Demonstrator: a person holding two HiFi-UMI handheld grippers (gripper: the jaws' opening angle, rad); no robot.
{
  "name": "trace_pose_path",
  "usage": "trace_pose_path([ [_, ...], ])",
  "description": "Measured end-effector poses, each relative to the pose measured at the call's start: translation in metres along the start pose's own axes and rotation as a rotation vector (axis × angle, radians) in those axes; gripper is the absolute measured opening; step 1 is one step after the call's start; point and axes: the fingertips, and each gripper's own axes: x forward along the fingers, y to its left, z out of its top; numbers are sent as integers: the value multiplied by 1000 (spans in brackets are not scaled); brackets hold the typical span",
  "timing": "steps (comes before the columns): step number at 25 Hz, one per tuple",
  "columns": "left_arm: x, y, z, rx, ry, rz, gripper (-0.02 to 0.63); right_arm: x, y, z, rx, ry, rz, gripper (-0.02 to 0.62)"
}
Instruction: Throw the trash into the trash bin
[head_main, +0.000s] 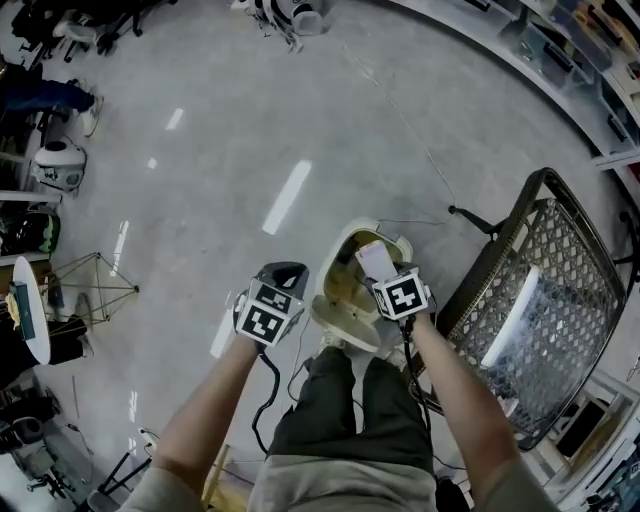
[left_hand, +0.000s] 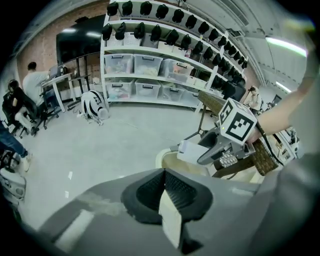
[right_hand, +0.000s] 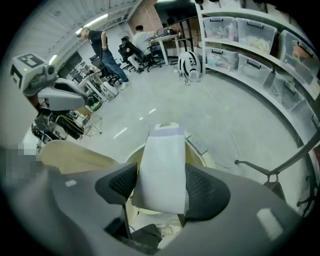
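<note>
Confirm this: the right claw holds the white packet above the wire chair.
Not quite. The right claw does hold the white packet, but above the cream trash bin, not the wire chair. The right gripper view shows the bin's rim directly beneath the packet.

Off to the right, a woven metal-frame chair (head_main: 560, 300) stands on the grey floor (head_main: 250, 120). Far back, shelving (left_hand: 150, 65) carries clear storage bins, a white-and-black machine (left_hand: 94, 106) sits before it, and people (right_hand: 135, 40) sit at desks.
</note>
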Motion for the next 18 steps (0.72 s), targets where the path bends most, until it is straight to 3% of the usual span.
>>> trace_pose_path([
  [6,26,-4,-17,-31,19,-21,2,32,-2,-9,1,59,25,305],
  [13,18,-4,-10,-67,-18,-37,2,26,-3,6,8,-13,11,334],
  [18,-2,-3,7,-63,-35,-23,2,-9,-1,13,27,-39,-1,304],
])
